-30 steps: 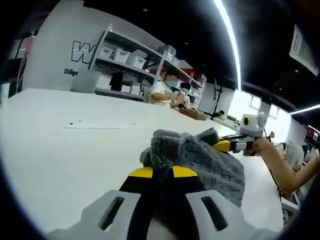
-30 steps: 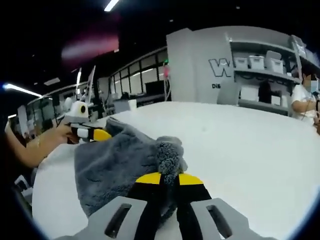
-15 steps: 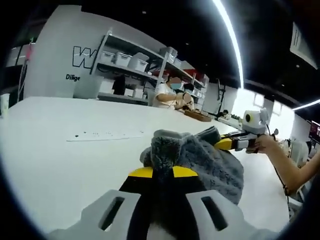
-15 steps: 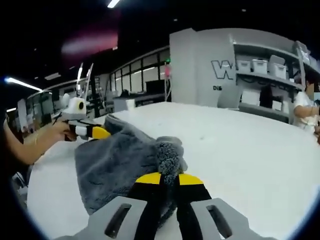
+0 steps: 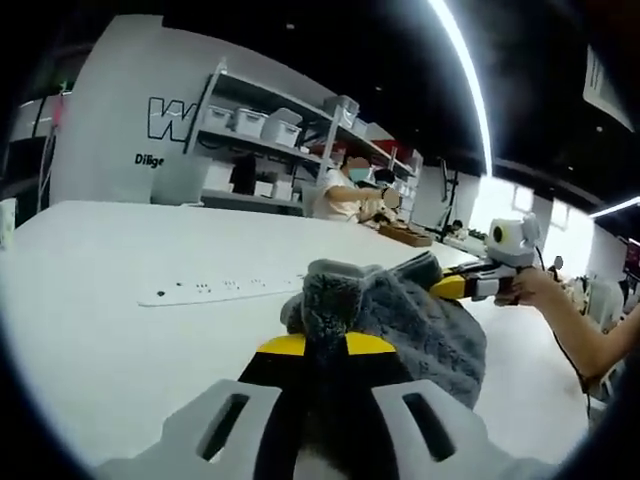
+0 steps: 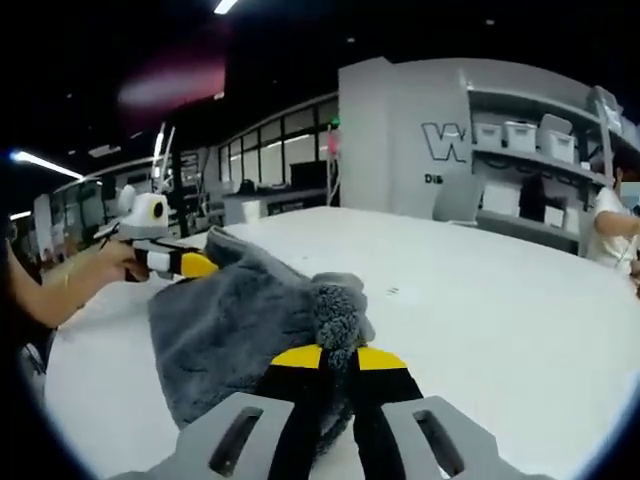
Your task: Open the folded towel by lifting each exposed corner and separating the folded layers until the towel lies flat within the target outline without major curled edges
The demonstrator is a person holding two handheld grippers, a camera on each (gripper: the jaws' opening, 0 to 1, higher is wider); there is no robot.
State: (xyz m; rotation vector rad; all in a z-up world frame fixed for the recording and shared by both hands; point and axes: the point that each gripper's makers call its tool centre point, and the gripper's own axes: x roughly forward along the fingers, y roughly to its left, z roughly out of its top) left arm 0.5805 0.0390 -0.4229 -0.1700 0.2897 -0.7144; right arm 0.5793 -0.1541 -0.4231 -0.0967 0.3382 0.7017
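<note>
- big dark "W" on the grey wall behind the shelves, rest cut off
- smaller "Dilige" under it, also cut off
- same "W" on that wall in the right gripper view

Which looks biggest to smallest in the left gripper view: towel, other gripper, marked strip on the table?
1. Towel, clamped in the left gripper, but it sits closest to the camera.
2. Marked strip.
3. Right gripper, also clamped on the towel.
Strip and right gripper look close in size; order unsure.
</note>
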